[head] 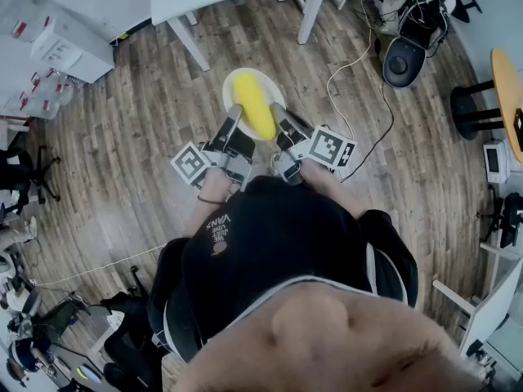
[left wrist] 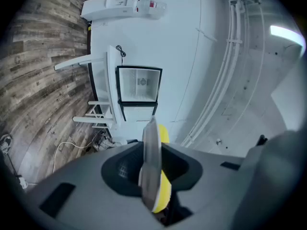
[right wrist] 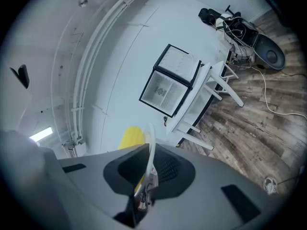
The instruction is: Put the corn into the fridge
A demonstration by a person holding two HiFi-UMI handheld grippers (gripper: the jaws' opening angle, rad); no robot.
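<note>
Plainly the corn (head: 254, 104) lay on a white plate (head: 228, 96) in the upper middle of the head view. Its long axis ran almost straight up the frame, pointing away from the person and leaning a little toward the upper left. Neither side had the nearer reach. The left gripper (head: 231, 123) was clamped on the plate's rim at the lower left of the cob and the right gripper (head: 282, 119) on the rim at its lower right, so the corn sat between them, just beyond both sets of jaws. Each gripper view showed the thin rim pinched edge-on between closed jaws, with yellow showing behind it. The fridge (left wrist: 139, 84) stood well apart, straight ahead, above the jaws near the middle of the left gripper view and on a white table (left wrist: 111, 87) over the wooden floor (head: 122, 153). Its door seemed to be open, though at that size this was only a guess. Judged from that, the carry would run along the cob's own length.
</note>
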